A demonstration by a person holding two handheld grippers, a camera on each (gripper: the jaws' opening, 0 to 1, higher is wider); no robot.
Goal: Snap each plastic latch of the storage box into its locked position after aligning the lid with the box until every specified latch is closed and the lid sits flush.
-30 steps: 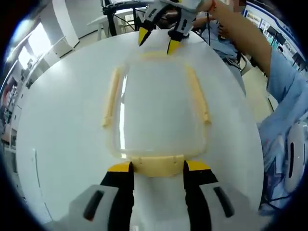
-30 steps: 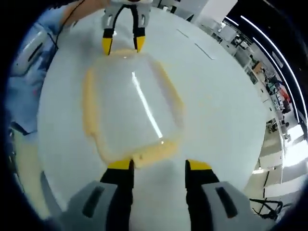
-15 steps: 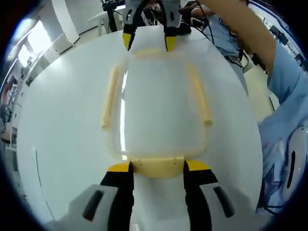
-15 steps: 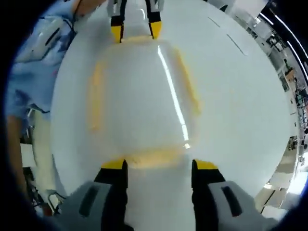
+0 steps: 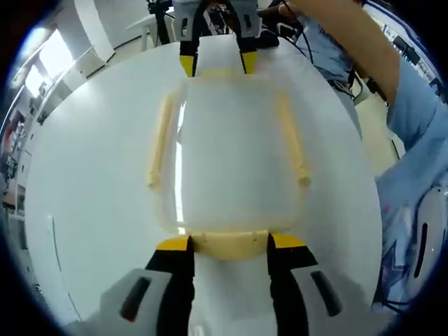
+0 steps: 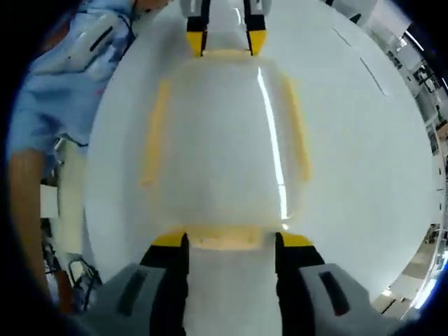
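Round white bench (image 5: 84, 175) under everything. Centred on it, a clear storage box (image 5: 234, 164) with its translucent lid (image 6: 224, 140) on top and pale yellow latches on all four sides. Long side latches (image 5: 159, 140) angled out from the box walls. Short end latch (image 5: 231, 243) at the near edge in the left gripper view, lying between the yellow tips of the left tongs (image 5: 231, 243) — jaws apart, one tip just beside each end of the latch. Opposite end latch (image 6: 225, 240) framed the same way in the right gripper view by the right tongs (image 6: 231, 240), jaws apart. Whether either pair actually touches its latch: cannot tell. Each pair of tongs also visible at the far end of the other view. Light blue sleeve (image 5: 420, 133) of a person at the bench edge.
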